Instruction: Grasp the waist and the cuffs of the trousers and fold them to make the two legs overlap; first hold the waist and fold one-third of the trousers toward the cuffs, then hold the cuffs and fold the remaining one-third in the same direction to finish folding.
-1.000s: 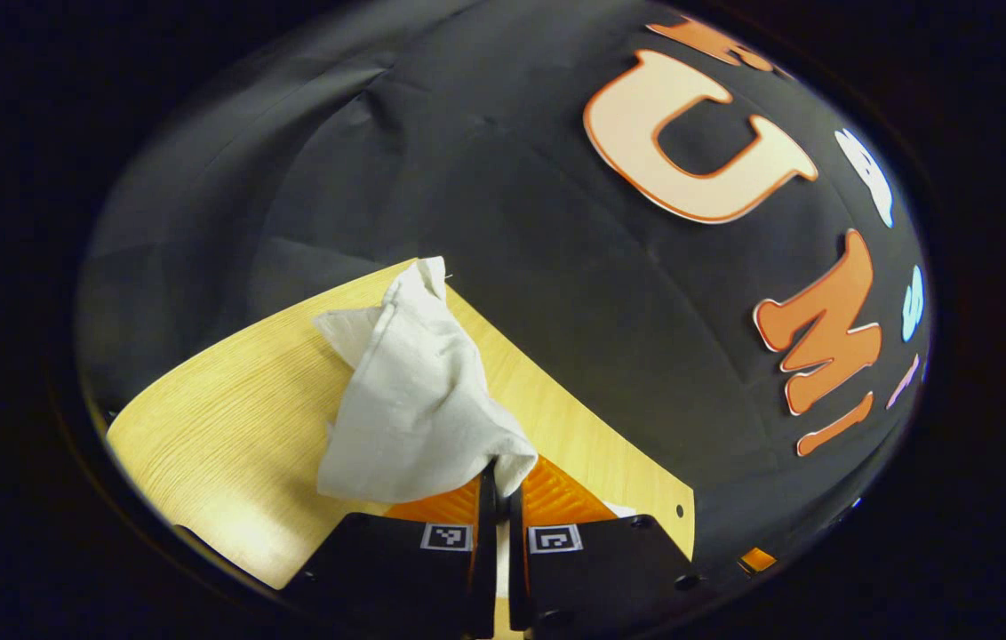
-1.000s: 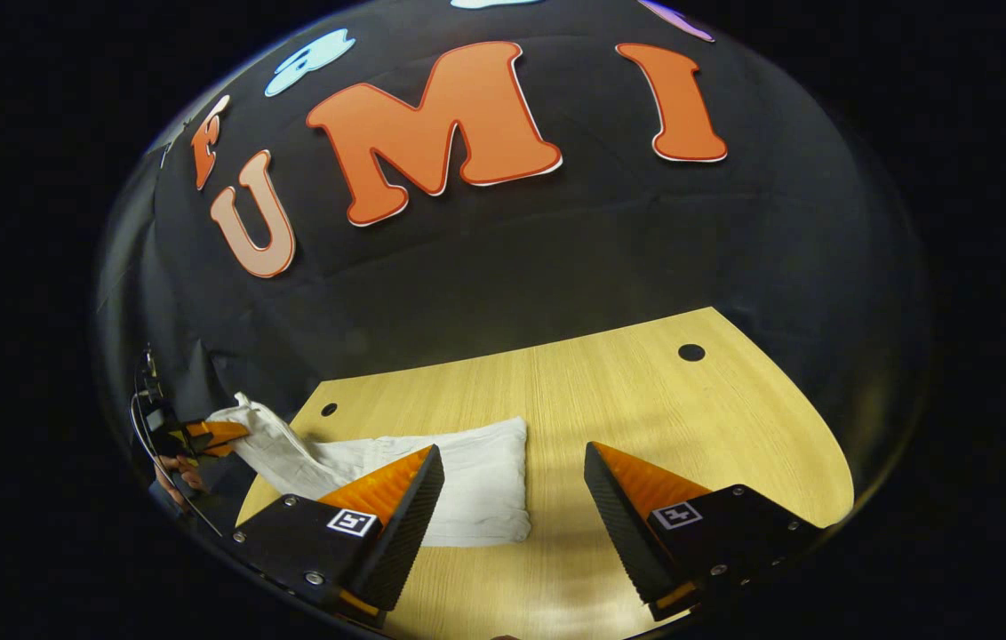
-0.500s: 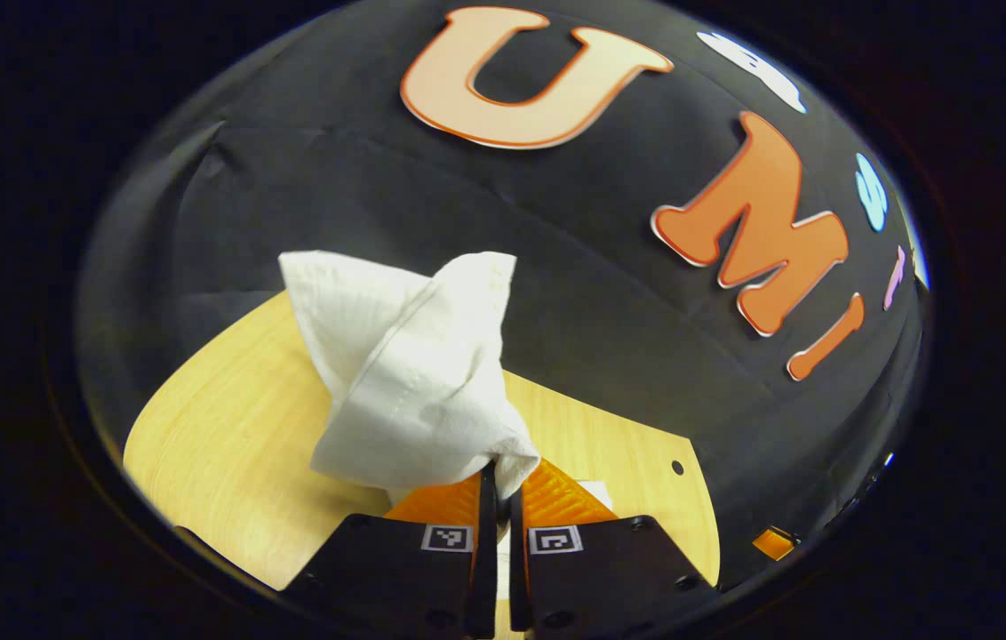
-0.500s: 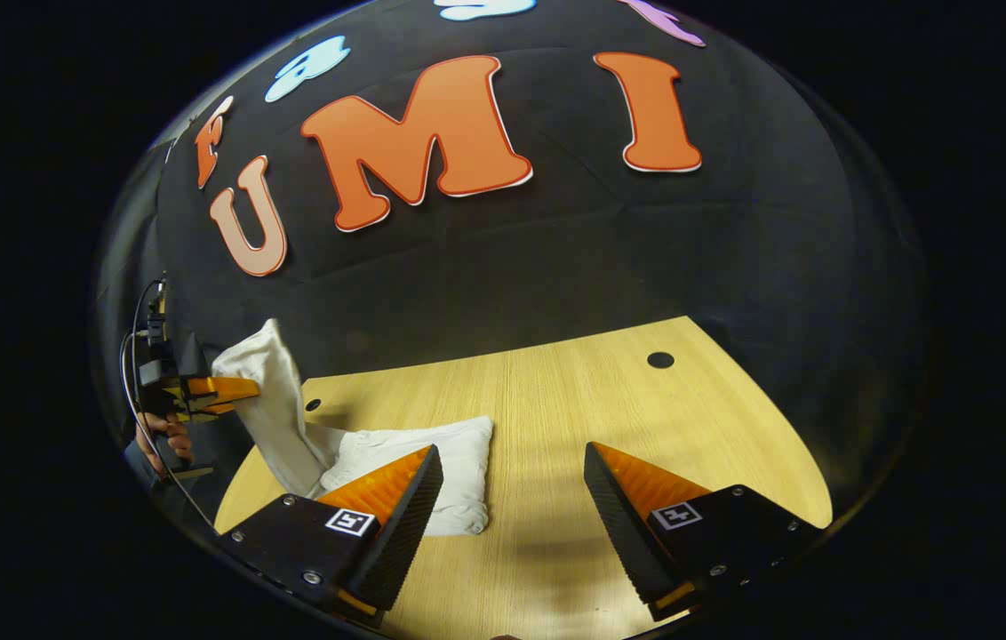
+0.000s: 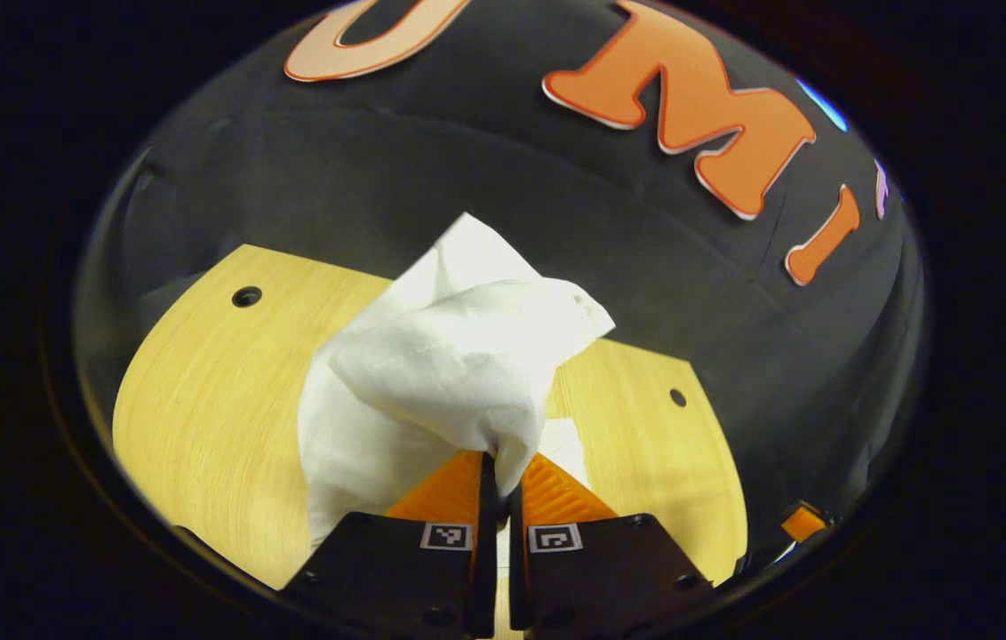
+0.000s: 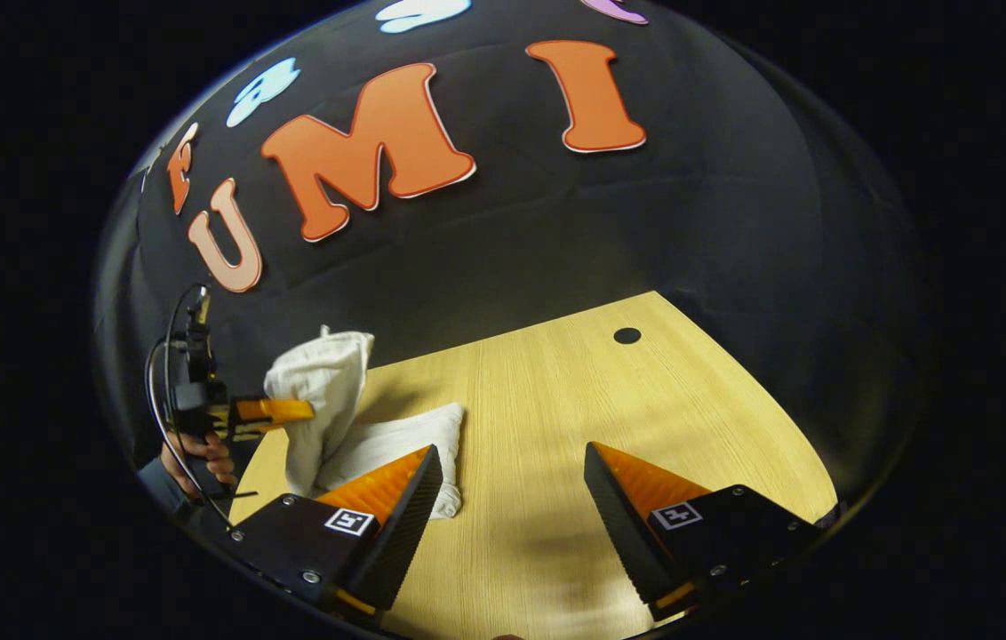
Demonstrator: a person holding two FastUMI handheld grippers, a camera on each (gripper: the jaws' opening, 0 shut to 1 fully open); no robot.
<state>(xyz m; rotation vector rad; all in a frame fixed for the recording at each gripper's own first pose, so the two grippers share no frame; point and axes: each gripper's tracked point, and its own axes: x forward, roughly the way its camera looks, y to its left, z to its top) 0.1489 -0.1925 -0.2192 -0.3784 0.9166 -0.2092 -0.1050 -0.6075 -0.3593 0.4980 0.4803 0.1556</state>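
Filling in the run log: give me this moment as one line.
left gripper: shut on trousers, end lifted | right gripper: open, holding nothing | rest of trousers on table | fold unfinished

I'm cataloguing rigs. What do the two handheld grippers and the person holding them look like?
Each gripper has two wedge-shaped ribbed fingers on black angular bodies, each body bearing a square black-and-white marker: right gripper, left gripper. In the right gripper view, a black cable loops from the left gripper; the hand shows a dark sleeve.
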